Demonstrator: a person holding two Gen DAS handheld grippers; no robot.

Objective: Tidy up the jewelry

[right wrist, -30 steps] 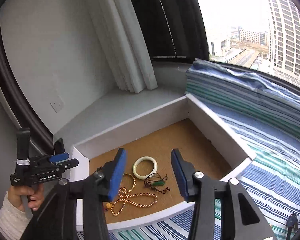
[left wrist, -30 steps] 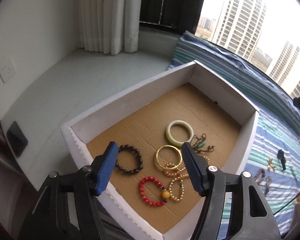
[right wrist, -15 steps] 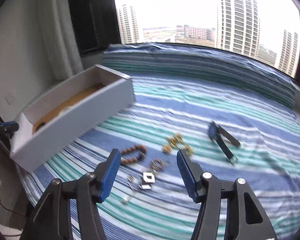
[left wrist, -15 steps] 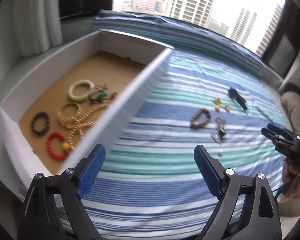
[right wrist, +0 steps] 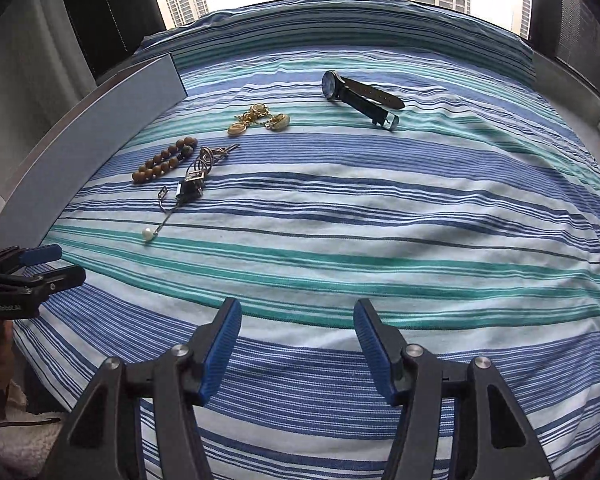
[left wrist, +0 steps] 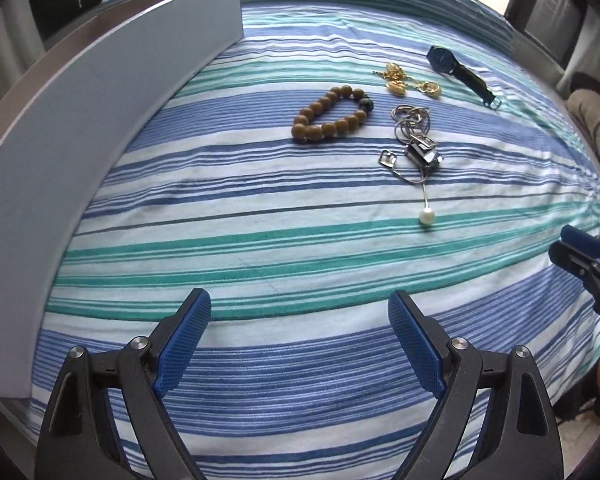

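Both grippers spread and empty over a striped bedspread [left wrist: 300, 208], left gripper [left wrist: 300, 340] and right gripper [right wrist: 298, 340] well short of the loose jewelry: wooden bead bracelet [left wrist: 332, 114], silver pearl-tipped necklace [left wrist: 414, 148], gold pieces [left wrist: 408, 80], wristwatch [right wrist: 360, 94]. White box [left wrist: 80, 120] at left. Apparently between pickups; next, reaching forward and closing on one piece, likely the bracelet.

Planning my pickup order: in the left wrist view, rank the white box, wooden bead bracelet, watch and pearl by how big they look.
1. White box
2. Wooden bead bracelet and watch: similar, and the watch lies farther off, so unranked
3. Pearl
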